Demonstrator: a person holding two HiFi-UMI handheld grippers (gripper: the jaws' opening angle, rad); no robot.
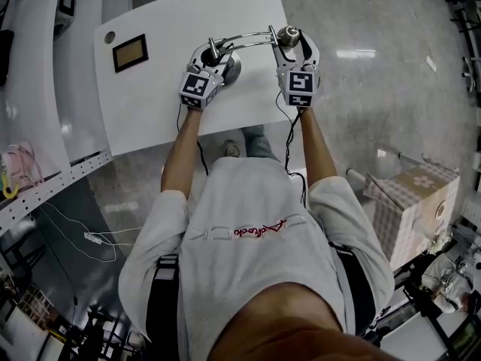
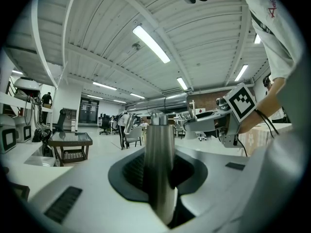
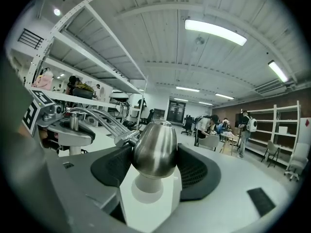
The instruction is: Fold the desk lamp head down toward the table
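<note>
A brushed-metal desk lamp stands on the white table [image 1: 150,111]. Its round base [image 1: 229,69] carries an upright post [image 1: 213,48]. A curved double arm [image 1: 248,37] runs right from the post to the egg-shaped head [image 1: 288,33]. My left gripper [image 1: 211,53] is shut on the lamp post [image 2: 158,159], which fills the gap between its pads. My right gripper [image 1: 290,40] is shut on the lamp head [image 3: 154,148], held nose-down between its pads, with the arm [image 3: 97,117] leading off left. Each gripper's marker cube shows in the other's view: right [image 2: 241,101], left [image 3: 33,111].
A dark framed panel [image 1: 130,52] and a small round hole [image 1: 110,37] lie at the table's far left. A white shelf unit [image 1: 34,126] runs along the left. A checked cardboard box [image 1: 417,201] sits on the floor to the right.
</note>
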